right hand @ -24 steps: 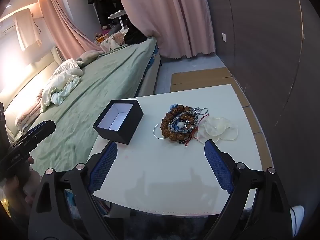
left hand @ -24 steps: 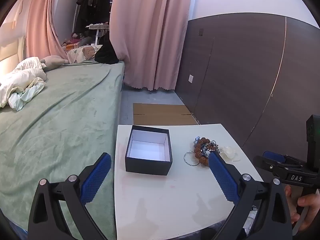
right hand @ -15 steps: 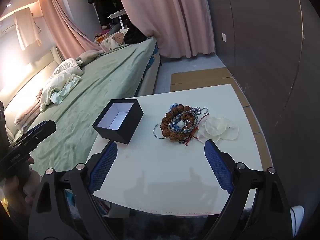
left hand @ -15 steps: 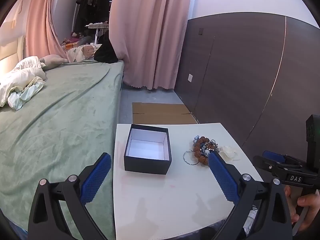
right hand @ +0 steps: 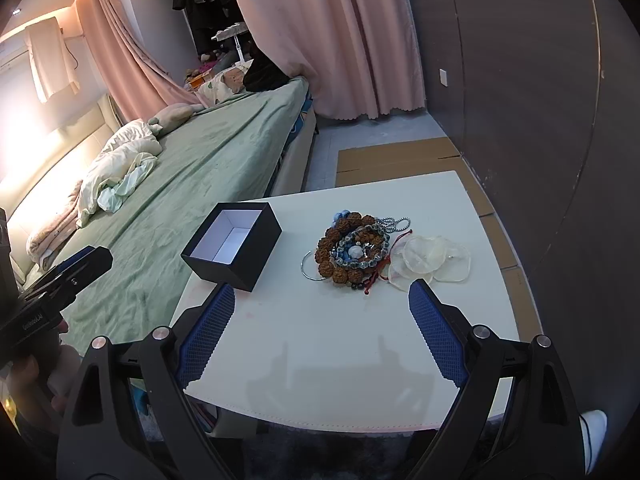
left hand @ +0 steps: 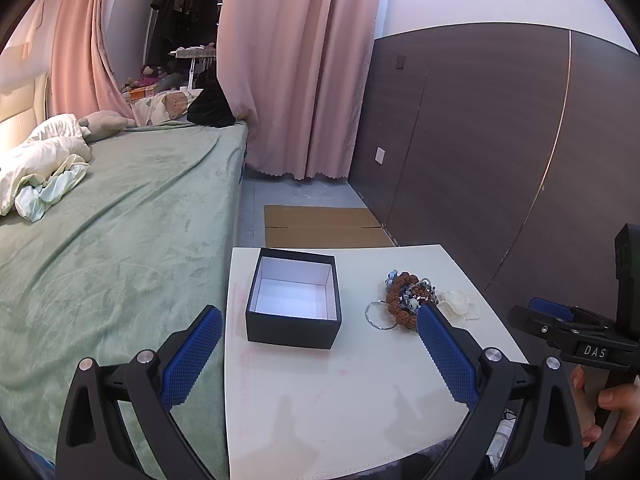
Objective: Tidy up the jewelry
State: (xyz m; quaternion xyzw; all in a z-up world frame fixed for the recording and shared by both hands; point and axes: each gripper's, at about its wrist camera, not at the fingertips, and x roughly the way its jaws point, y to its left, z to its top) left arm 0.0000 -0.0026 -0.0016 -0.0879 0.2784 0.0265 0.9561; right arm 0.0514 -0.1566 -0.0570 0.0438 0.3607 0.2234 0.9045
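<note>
Both grippers, left gripper and right gripper, jaws spread, empty, near tabletop edge. Black box left of bracelet pile; the pale pieces possibly shells.

- Green bed runs along the left, touching the white surface.
- Crumpled pale bedding sits on it.
- Pink curtain hangs behind.
- Flattened cardboard lies on the floor.

On the white table an open black box with a white inside sits left of a heap of bracelets — the left claw hangs spread and empty before them — beside a green bed.
</note>
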